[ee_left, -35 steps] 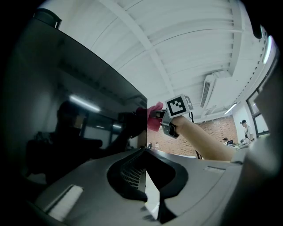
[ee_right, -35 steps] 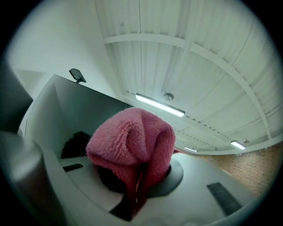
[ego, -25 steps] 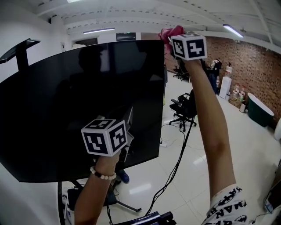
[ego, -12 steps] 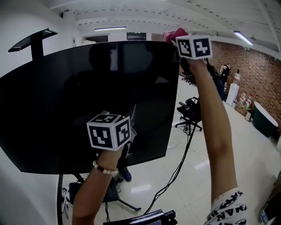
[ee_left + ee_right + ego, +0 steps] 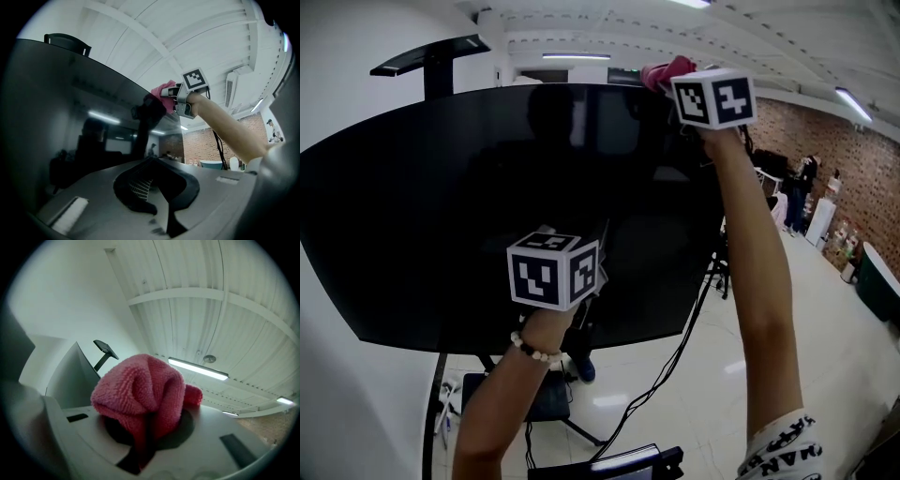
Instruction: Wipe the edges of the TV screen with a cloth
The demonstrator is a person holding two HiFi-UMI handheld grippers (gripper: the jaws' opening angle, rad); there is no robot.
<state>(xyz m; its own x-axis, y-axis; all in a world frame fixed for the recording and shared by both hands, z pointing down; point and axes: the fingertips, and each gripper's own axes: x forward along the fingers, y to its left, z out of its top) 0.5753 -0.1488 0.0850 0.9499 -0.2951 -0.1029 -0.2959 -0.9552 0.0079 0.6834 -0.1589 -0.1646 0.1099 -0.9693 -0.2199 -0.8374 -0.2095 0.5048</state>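
Note:
The big black TV screen (image 5: 441, 206) fills the head view on its stand. A pink cloth (image 5: 664, 71) rests on the TV's top edge, a little in from the right corner. My right gripper (image 5: 140, 439) is shut on the bunched cloth (image 5: 140, 390), which hides its jaws. Its marker cube (image 5: 713, 97) sits above the raised right arm. In the left gripper view the same cloth (image 5: 163, 93) and right gripper (image 5: 174, 97) touch the top edge of the TV (image 5: 56, 108). My left gripper (image 5: 154, 190) is shut and holds nothing. Its cube (image 5: 555, 270) hovers before the lower middle of the screen.
A black bracket on a pole (image 5: 431, 56) rises behind the TV's upper left. Cables (image 5: 675, 356) hang below the screen toward the stand base (image 5: 534, 403). A brick wall (image 5: 862, 159) and office clutter lie far right. White floor spreads beneath.
The right gripper and cloth have slid left along the top edge, away from the right corner. The view has drawn closer to the screen. The left gripper stays before the lower screen.

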